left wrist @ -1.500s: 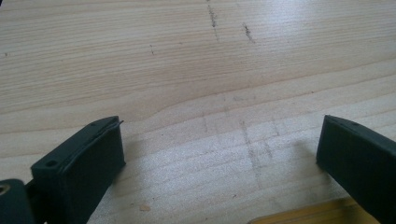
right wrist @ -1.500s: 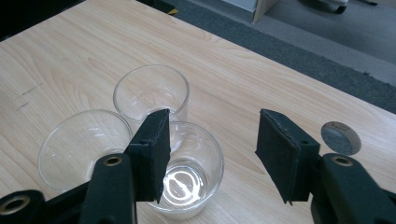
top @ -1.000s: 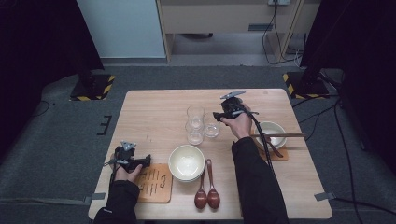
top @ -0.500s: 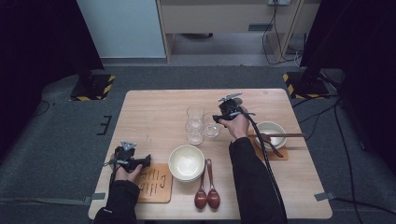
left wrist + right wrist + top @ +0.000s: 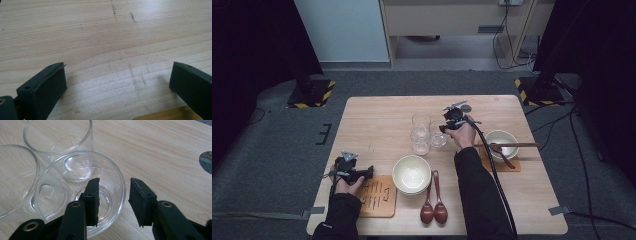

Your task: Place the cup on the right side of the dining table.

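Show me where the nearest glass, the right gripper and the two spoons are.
nearest glass [image 5: 113,173], right gripper view, far rim.
right gripper [image 5: 113,200], right gripper view, between fingertips.
two spoons [image 5: 428,212], high view, left spoon's bowl.

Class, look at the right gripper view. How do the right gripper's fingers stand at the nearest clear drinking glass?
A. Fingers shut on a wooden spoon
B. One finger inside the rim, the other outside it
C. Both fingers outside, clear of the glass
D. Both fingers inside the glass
B: in the right gripper view, the right gripper straddles the rim of the nearest clear drinking glass, with one of its fingers inside and the other outside over the table.
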Action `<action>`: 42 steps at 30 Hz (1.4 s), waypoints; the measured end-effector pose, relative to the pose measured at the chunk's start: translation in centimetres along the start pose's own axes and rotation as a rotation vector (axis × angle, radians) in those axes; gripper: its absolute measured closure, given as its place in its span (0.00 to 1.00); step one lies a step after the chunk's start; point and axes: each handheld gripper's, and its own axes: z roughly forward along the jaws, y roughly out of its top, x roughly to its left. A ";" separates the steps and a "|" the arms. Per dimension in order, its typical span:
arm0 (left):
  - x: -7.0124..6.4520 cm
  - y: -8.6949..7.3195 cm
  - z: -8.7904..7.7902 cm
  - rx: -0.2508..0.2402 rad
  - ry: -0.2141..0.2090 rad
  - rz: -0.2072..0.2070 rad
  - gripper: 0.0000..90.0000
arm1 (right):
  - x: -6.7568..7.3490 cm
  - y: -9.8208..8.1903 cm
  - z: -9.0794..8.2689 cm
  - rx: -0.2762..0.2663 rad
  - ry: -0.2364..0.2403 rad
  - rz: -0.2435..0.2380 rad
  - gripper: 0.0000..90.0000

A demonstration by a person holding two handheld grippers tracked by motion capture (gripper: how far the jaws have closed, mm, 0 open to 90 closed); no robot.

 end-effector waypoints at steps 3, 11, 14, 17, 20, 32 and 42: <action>0.0 0.0 0.0 0.000 0.000 0.000 0.00 | 0.0 0.0 0.3 0.016 -0.005 0.002 0.72; 0.0 0.0 0.0 0.000 -0.001 0.000 0.00 | 0.4 0.1 0.8 0.041 -0.018 0.006 0.82; 0.0 0.0 0.0 0.000 -0.001 0.000 0.00 | 0.4 0.2 0.9 0.049 -0.035 0.007 0.85; 0.0 0.0 0.0 0.000 -0.001 0.000 0.00 | 0.3 0.2 1.0 0.054 -0.035 0.013 0.87; 0.0 0.0 0.0 0.000 -0.001 0.000 0.00 | 0.3 0.4 1.0 0.064 -0.034 0.024 0.88; 0.0 0.0 0.0 0.000 -0.001 0.000 0.00 | 0.0 0.4 0.7 0.083 -0.013 0.050 0.90; 0.0 0.0 0.0 0.000 -0.001 0.000 0.00 | -0.3 0.0 -0.2 0.088 0.001 0.043 0.91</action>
